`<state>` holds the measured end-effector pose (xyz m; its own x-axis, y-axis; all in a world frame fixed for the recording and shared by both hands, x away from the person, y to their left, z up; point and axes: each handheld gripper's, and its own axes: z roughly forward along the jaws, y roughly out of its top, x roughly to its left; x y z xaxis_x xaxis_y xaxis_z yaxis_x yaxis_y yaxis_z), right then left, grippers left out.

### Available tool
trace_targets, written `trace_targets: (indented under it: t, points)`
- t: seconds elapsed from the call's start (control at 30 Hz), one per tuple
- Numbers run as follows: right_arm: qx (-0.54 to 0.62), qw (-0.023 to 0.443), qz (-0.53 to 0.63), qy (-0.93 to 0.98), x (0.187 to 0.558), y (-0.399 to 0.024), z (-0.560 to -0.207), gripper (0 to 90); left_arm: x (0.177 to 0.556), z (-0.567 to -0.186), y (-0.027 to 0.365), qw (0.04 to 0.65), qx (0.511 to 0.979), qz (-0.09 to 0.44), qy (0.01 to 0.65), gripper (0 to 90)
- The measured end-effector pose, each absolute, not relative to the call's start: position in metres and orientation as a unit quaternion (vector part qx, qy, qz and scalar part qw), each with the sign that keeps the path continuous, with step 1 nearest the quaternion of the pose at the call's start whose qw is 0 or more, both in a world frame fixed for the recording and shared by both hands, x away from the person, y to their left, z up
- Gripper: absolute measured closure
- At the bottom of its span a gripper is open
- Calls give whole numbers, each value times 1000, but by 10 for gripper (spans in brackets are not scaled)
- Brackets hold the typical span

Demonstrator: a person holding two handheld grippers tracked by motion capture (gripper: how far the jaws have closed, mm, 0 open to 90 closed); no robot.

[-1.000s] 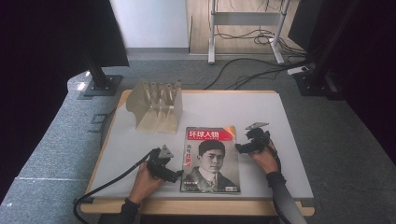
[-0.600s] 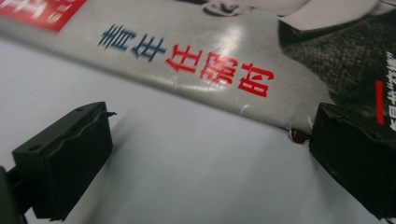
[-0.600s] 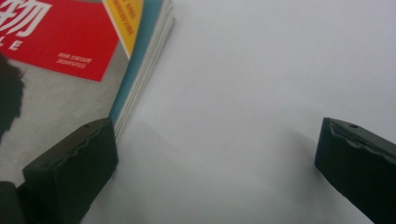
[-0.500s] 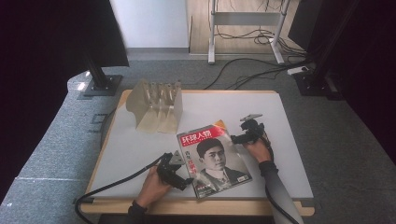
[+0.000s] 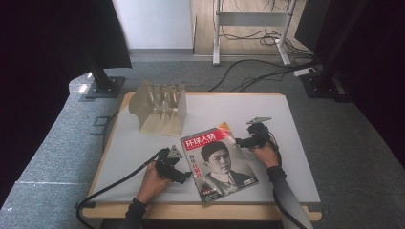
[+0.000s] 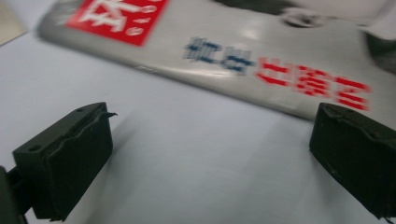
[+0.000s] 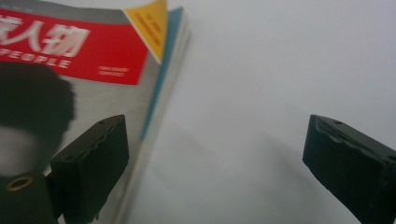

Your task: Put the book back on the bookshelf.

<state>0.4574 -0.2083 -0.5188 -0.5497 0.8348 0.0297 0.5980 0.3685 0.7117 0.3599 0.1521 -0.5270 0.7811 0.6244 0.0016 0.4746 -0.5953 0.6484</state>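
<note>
**Squaring up the magazine between two grippers**

While the magazine (image 5: 218, 162) lies skewed on the worktop (image 5: 267, 114), work its edges, not its cover. Your left gripper (image 5: 185, 177), jaws spread with nothing between them, sits just off the spine edge ahead of it. Your right gripper (image 5: 240, 142) straddles the page edge near the top corner, its jaws wide though they have just been closing slightly, one over the cover. Keep both low, and nudge evenly so the pages don't fan.

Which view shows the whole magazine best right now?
The high view: the magazine lies whole and skewed on the table. The left gripper view gives a blurred strip of its cover; the right gripper view gives one top corner and its page edges.
</note>
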Motion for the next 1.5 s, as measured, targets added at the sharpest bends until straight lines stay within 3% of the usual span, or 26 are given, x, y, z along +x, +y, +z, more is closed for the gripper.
trace_targets:
  t: [0.2, 0.5, 0.77, 1.13, 1.33, 1.5]
  points:
    - [420, 148, 365, 818, 444, -200, -507, 101, 369, -528, 148, 327, 878, 119, 328, 0]
    - [403, 109, 368, 831, 447, -180, -516, 171, 370, -528, 146, 327, 877, 119, 331, 0]
    - [417, 95, 377, 821, 454, -170, -523, 294, 370, -528, 146, 327, 877, 119, 332, 0]
    - [446, 25, 412, 794, 440, -185, -522, 426, 370, -528, 146, 327, 877, 118, 332, 0]
    - [426, 41, 391, 815, 441, -181, -515, 466, 370, -528, 146, 327, 877, 119, 333, 0]
    - [413, 53, 387, 822, 462, -170, -515, 606, 370, -529, 146, 326, 877, 119, 332, 0]
